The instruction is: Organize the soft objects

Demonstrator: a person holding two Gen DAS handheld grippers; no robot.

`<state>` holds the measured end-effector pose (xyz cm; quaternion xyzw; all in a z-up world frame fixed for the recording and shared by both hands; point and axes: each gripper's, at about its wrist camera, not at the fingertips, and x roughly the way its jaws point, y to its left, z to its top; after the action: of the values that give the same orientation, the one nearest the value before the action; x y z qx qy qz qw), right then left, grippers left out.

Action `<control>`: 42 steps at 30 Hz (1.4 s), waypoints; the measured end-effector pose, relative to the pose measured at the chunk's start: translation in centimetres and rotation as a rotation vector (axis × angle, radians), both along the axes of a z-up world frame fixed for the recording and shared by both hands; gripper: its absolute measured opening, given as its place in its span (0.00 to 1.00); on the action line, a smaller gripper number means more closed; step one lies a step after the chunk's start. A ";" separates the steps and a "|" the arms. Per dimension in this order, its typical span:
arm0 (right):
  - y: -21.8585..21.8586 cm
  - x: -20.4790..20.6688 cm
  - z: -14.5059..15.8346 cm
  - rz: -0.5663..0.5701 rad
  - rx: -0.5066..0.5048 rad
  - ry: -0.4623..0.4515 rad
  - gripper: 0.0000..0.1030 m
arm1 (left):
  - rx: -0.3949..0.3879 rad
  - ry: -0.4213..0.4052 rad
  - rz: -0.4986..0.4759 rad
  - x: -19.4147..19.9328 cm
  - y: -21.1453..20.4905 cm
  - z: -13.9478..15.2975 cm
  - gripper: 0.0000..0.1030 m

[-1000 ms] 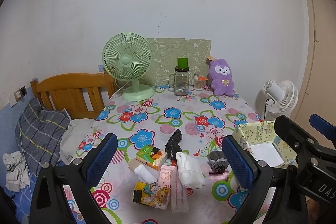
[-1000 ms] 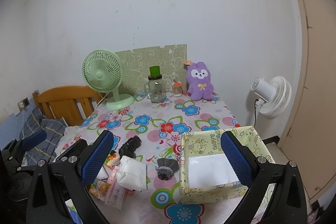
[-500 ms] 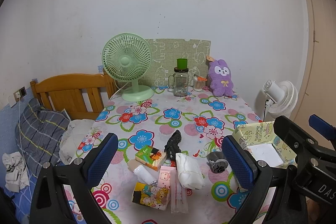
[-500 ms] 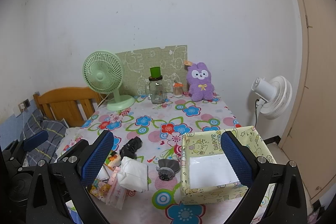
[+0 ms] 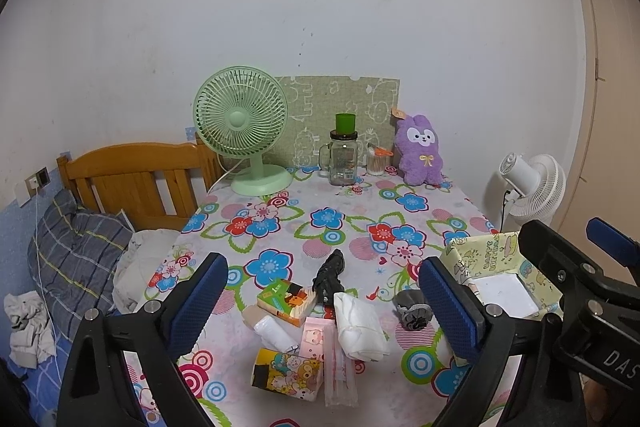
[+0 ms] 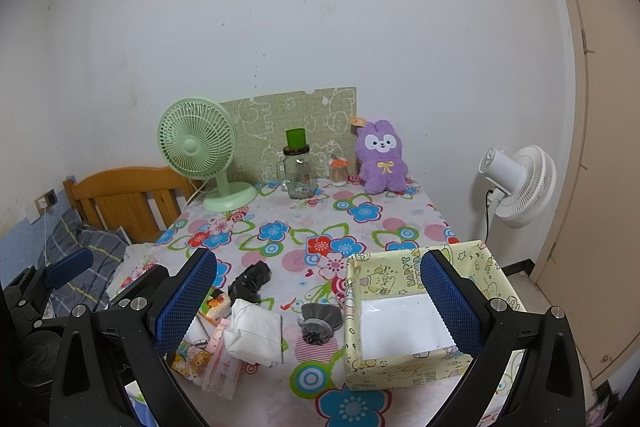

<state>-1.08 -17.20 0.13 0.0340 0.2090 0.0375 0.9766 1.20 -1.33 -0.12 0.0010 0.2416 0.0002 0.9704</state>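
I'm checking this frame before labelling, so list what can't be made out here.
- Yellow box, left wrist view: its near corner is hidden behind the left gripper finger, its right side behind the right gripper's body.
- Small packets, right wrist view: partly covered by the right gripper finger; prints unreadable.
- Black bundle: too crumpled to identify.
- Cotton swab jar: too small to see its contents clearly.

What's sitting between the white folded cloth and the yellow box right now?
Only the grey scrunchie, lying on the tablecloth between the white folded cloth and the yellow box, clearest in the right wrist view.
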 end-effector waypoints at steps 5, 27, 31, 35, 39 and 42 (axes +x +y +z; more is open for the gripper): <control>0.0 0.0 0.0 0.000 -0.001 0.002 1.00 | 0.000 0.001 0.000 -0.1 0.0 0.0 0.94; 2.2 1.8 -2.1 0.036 -0.005 0.057 0.92 | 0.008 0.043 -0.013 1.2 1.5 -2.6 0.89; 3.0 2.4 -3.1 0.044 0.000 0.077 0.90 | 0.005 0.060 -0.016 1.6 2.1 -3.5 0.89; 3.7 3.1 -4.3 0.052 0.006 0.093 0.88 | 0.010 0.083 -0.014 2.3 2.6 -4.6 0.89; 4.5 3.7 -5.4 0.061 0.001 0.116 0.86 | 0.022 0.117 -0.015 2.9 3.0 -5.8 0.88; 4.9 4.3 -6.5 0.066 0.014 0.140 0.85 | 0.028 0.139 -0.022 3.3 3.1 -6.8 0.87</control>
<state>3.21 -12.30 -6.32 0.0362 0.2775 0.0688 0.9576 4.51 1.81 -6.96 0.0173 0.3084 -0.0070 0.9511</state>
